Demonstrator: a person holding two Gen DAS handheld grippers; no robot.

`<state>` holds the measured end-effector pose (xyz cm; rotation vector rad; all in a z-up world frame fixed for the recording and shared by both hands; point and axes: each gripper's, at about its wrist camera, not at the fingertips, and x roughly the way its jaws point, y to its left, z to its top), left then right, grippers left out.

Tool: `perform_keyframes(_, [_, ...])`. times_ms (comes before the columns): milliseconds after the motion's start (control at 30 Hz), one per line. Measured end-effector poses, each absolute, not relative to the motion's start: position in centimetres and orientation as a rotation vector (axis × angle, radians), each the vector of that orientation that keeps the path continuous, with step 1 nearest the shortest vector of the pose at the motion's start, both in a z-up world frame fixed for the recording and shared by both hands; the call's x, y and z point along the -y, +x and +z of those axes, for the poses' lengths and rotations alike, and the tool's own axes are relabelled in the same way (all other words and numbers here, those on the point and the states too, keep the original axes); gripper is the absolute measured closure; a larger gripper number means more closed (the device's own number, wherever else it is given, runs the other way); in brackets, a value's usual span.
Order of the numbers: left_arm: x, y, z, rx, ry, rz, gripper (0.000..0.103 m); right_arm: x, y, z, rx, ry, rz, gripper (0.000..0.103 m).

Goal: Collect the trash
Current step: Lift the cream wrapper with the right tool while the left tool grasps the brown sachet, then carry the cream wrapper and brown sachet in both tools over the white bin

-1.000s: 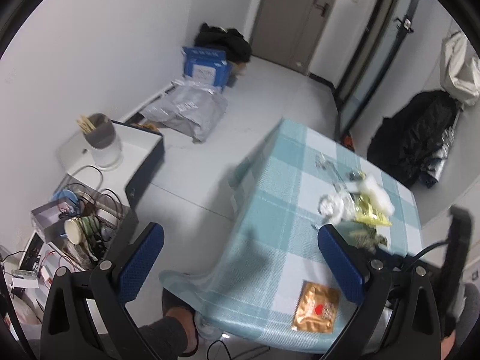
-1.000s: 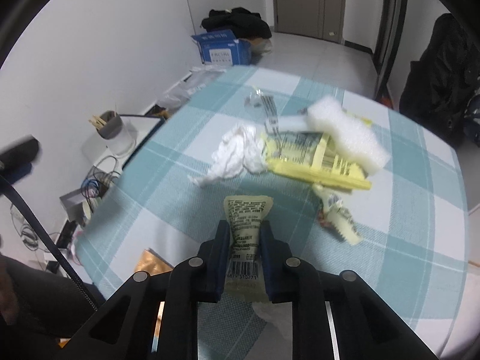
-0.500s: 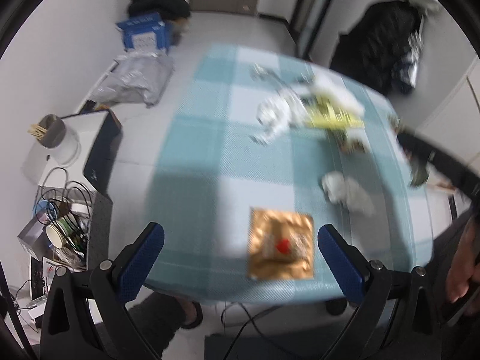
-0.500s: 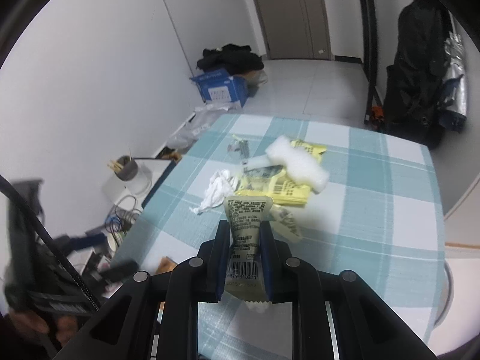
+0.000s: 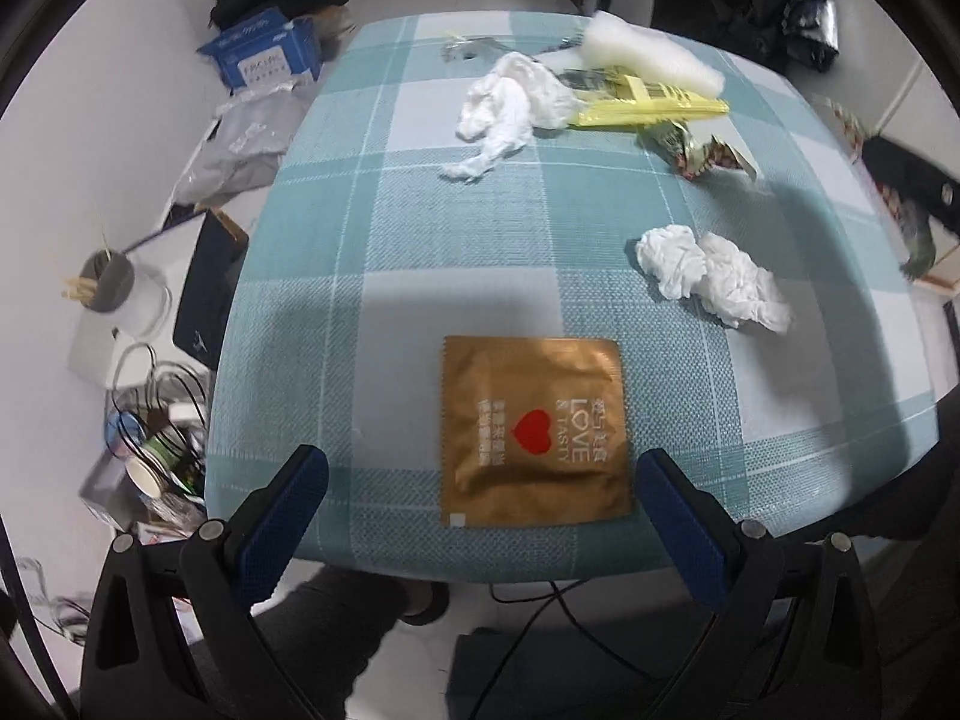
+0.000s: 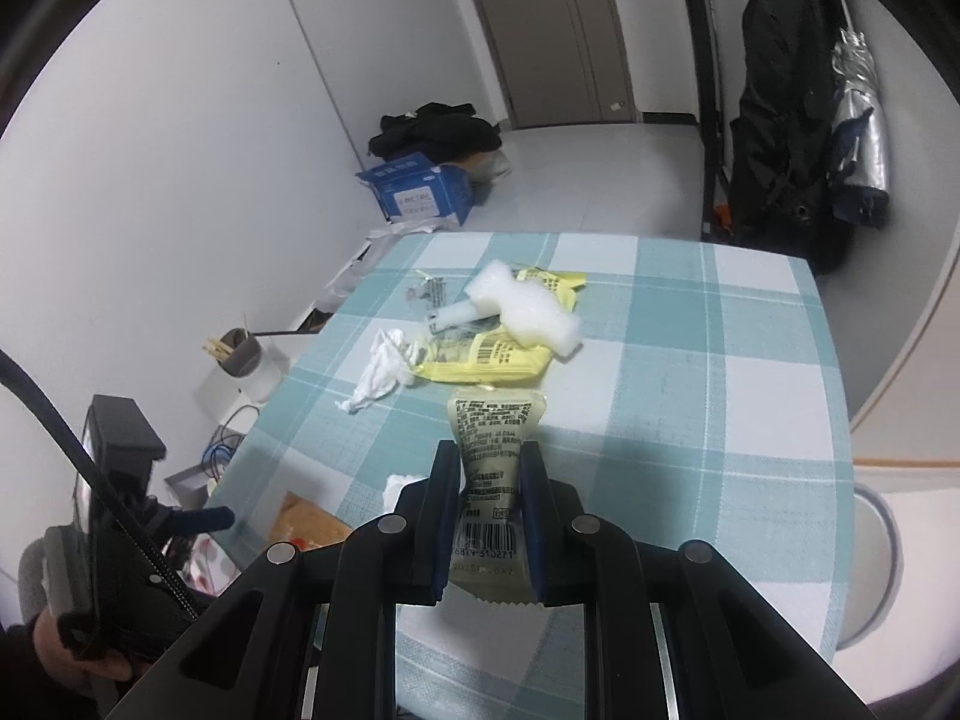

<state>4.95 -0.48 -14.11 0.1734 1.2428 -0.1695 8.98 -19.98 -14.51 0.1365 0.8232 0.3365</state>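
The surface (image 5: 312, 312) wears a teal-and-white checked cloth. At its near edge lies a flat gold foil sachet (image 5: 534, 429) with a red heart. Further in, toward the right edge, sits a crumpled white tissue (image 5: 714, 276). Near the far edge the rest of the trash is clustered: a second white tissue (image 5: 510, 105), touching it a yellow wrapper (image 5: 648, 105), a white foam piece (image 5: 654, 57) lying partly over the wrapper, and just right of these a crinkled green wrapper (image 5: 696, 147).

Beyond the left edge, a grey cup of sticks (image 5: 108, 282) stands on a low white unit, with tangled cables nearer below it. Farther back on the pale floor are a grey plastic bag (image 5: 240, 144), a blue box (image 5: 267, 54) and dark clothing by the wall. A door (image 6: 540, 30) closes the far side of the room.

The left hand-held gripper (image 5: 480, 480) hovers at the near edge with its blue pads wide apart, straddling the sachet without touching it. The right hand-held gripper (image 6: 489, 468) is clamped on a pale beige packet (image 6: 492, 456), held above the surface.
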Motion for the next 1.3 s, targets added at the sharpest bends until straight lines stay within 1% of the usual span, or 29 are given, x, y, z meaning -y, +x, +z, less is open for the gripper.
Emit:
perform_keyframes(133, [0.9,5.0,-14.5,-1.249,0.186,-0.177,0.004,20.5,9.1,-14.5,-0.815,0.151,0.336,0.084])
perform_keyframes(233, [1.4,4.9,-14.4,-1.236,0.181,-0.191,0.011,21.0,9.1,-14.5,-0.827,0.176,0.323,0.084])
perform_keyframes(300, [1.7,4.9,-14.3,-1.235,0.166,-0.209,0.021,21.6,8.9,-14.2,-0.822,0.201,0.324,0.084])
perform_keyframes(333, [1.9,5.0,-14.2,-1.232,0.165,-0.214,0.023,21.7,8.8,-14.0,-0.820,0.207,0.324,0.084])
perform_keyframes(400, [2.2,5.0,-14.0,-1.223,0.165,-0.224,0.036,22.1,8.6,-13.7,-0.813,0.219,0.327,0.084])
perform_keyframes(433, [2.4,5.0,-13.8,-1.220,0.163,-0.224,0.040,22.2,8.6,-13.6,-0.810,0.221,0.328,0.084])
perform_keyframes(467, [2.6,5.0,-13.7,-1.219,0.160,-0.223,0.042,22.3,8.6,-13.6,-0.810,0.222,0.328,0.084])
perform_keyframes(533, [2.9,5.1,-13.8,-1.223,0.156,-0.217,0.042,22.5,8.5,-13.6,-0.813,0.223,0.327,0.084])
perform_keyframes(567, [3.0,5.2,-13.8,-1.223,0.154,-0.216,0.046,22.5,8.5,-13.7,-0.816,0.225,0.326,0.084])
perform_keyframes(600, [3.0,5.1,-13.7,-1.218,0.152,-0.219,0.056,22.5,8.4,-13.7,-0.819,0.229,0.326,0.084])
perform_keyframes(733, [3.3,5.1,-13.7,-1.208,0.159,-0.222,0.057,22.6,7.9,-13.0,-0.801,0.236,0.340,0.084])
perform_keyframes(1000, [3.4,5.2,-13.6,-1.206,0.145,-0.226,0.063,22.5,7.2,-12.3,-0.779,0.235,0.346,0.084])
perform_keyframes(1200, [2.8,5.5,-13.5,-1.220,0.096,-0.234,0.064,22.4,7.1,-12.5,-0.784,0.230,0.341,0.084])
perform_keyframes(1300, [2.1,5.9,-13.5,-1.231,0.023,-0.237,0.064,22.4,7.0,-12.5,-0.790,0.227,0.339,0.084])
